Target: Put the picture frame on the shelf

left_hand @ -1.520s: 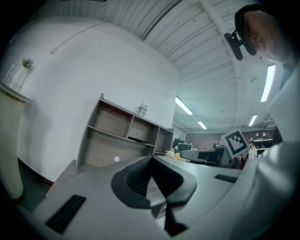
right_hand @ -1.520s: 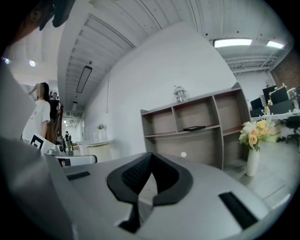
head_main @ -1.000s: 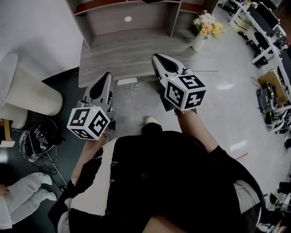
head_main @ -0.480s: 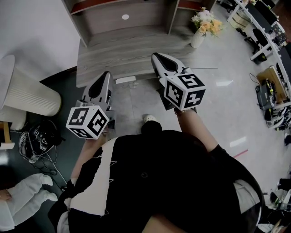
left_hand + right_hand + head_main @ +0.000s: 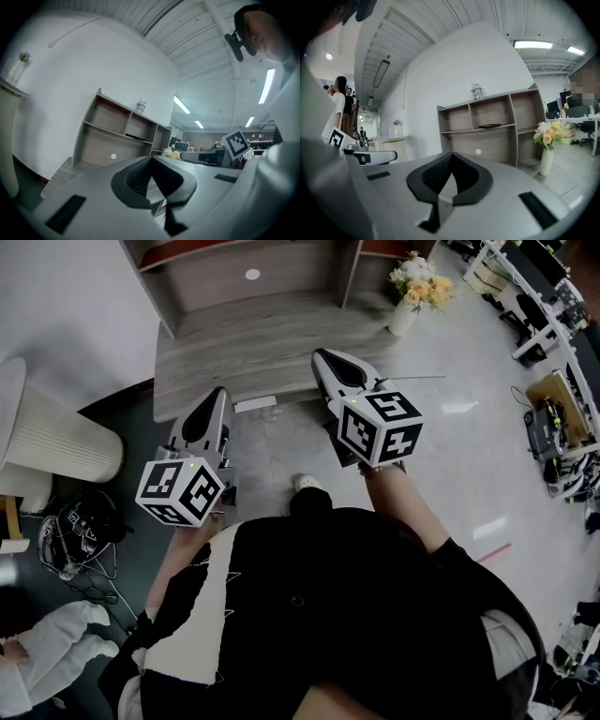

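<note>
The wooden shelf unit (image 5: 239, 296) stands against the wall ahead, behind a low wooden platform (image 5: 253, 352). A dark flat thing (image 5: 490, 125) lies on its middle board, also visible in the left gripper view (image 5: 135, 137); I cannot tell whether it is the picture frame. My left gripper (image 5: 214, 404) points level at the shelf, its jaws (image 5: 151, 158) shut and empty. Further forward on the right, my right gripper (image 5: 326, 360) also faces the shelf, jaws (image 5: 451, 154) shut on nothing.
A vase of flowers (image 5: 410, 306) stands right of the shelf. A glass jar (image 5: 476, 91) tops the unit. A small white flat item (image 5: 255, 405) lies at the platform's front edge. A ribbed white column (image 5: 56, 442) and floor cables (image 5: 80, 531) are at left, desks at right.
Both grippers stay where they were. The shelf and vase have slid slightly upward in the head view.
</note>
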A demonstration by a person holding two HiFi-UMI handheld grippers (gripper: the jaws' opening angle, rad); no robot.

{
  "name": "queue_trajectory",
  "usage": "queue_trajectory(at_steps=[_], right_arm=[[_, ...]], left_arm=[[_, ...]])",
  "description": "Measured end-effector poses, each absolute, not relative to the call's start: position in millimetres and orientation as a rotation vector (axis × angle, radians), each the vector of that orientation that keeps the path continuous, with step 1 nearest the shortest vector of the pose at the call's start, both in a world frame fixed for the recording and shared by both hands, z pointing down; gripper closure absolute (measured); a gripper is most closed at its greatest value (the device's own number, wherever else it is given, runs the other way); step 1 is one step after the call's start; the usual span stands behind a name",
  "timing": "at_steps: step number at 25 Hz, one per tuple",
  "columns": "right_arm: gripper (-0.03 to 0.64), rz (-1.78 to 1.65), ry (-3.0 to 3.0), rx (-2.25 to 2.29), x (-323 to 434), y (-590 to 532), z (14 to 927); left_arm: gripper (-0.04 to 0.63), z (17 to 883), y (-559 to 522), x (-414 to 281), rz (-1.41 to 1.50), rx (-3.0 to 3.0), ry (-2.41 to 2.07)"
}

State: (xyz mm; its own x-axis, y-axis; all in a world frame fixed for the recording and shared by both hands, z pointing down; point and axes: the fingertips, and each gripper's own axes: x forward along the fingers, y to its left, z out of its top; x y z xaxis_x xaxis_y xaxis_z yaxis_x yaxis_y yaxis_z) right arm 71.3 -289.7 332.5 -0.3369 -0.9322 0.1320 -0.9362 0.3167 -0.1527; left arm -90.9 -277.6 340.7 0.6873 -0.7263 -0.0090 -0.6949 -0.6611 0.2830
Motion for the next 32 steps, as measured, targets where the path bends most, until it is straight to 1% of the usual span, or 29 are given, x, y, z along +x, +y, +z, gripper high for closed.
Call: queue_trajectory(at_steps=[26,32], right_arm=[[0.612,0.307,-2.562,1.824,66,-293,325],[0.612,0.175,-2.561,1.817,60,-289,315]], left_arm=[[0.584,343,-282,-95,-0.182,2.631,-1.123],[0.584,346,-285,-96,-0.184,2.627,-1.112]])
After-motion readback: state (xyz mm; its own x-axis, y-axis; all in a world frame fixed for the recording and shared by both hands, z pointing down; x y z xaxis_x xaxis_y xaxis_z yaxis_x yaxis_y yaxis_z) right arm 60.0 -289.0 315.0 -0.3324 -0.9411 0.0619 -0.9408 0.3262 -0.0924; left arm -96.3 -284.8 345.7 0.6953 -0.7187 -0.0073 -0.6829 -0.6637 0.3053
